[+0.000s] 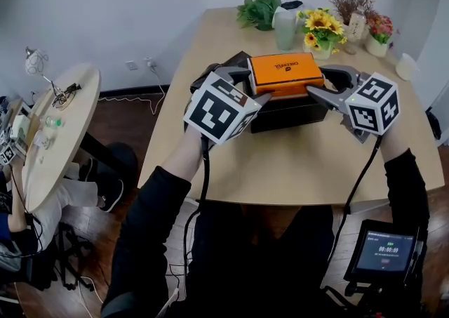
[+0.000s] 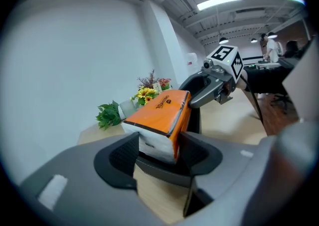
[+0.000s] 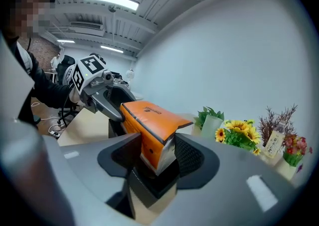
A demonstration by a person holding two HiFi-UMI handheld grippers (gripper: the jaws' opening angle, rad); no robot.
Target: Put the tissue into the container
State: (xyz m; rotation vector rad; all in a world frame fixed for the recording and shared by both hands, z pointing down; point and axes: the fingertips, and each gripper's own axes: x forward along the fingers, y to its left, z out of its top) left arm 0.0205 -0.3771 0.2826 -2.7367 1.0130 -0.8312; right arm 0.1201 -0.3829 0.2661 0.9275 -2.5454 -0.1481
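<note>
Tissue pack (image 1: 284, 73) being held over black box (image 1: 287, 114)
Its two ends are being clamped in the jaws of the left gripper (image 1: 251, 85) and the right gripper (image 1: 323, 83).

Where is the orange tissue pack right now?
In the head view, centre, the orange tissue pack is clamped between the left tool and right tool, over the black container, with sunflowers behind.

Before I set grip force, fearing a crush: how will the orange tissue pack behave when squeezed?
Probably soft: the tissue pack puckers where the right claw pinches its end. Likely light: end pinches, the left claw on the other end, seem to carry it. Glossy film, maybe slippery.
</note>
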